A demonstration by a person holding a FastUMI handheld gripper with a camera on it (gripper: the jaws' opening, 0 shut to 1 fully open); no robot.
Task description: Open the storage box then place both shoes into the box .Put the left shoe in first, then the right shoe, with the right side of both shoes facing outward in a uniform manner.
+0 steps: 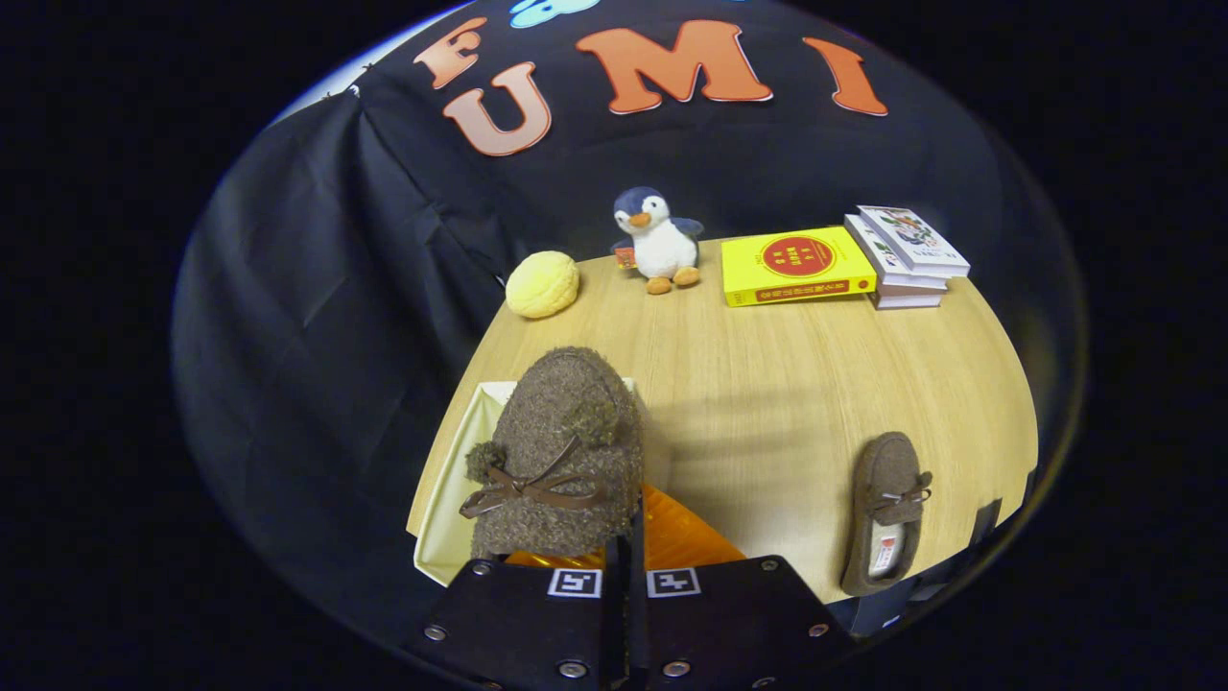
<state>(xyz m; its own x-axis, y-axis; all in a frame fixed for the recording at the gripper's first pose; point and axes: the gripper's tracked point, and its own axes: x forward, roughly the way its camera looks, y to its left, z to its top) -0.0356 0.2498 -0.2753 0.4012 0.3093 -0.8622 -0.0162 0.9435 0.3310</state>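
One shoe (561, 461) is held by the narrowly closed claw (624, 576) above the open box (451, 509), for lowering in

I see gripper (628, 576) fingers closed together on shoe (561, 456), shoe raised over storage box (451, 489). Second shoe (887, 509) on table (767, 384), well right. Beyond: round cushion (542, 284), penguin (657, 240), book (794, 267), book stack (907, 254).

the gripper (628, 576) is pointing forward and tilting slightly down, its two fingers (537, 614) lying pressed close together with barely a slit between them, pinching a shoe (561, 451) at its near edge.
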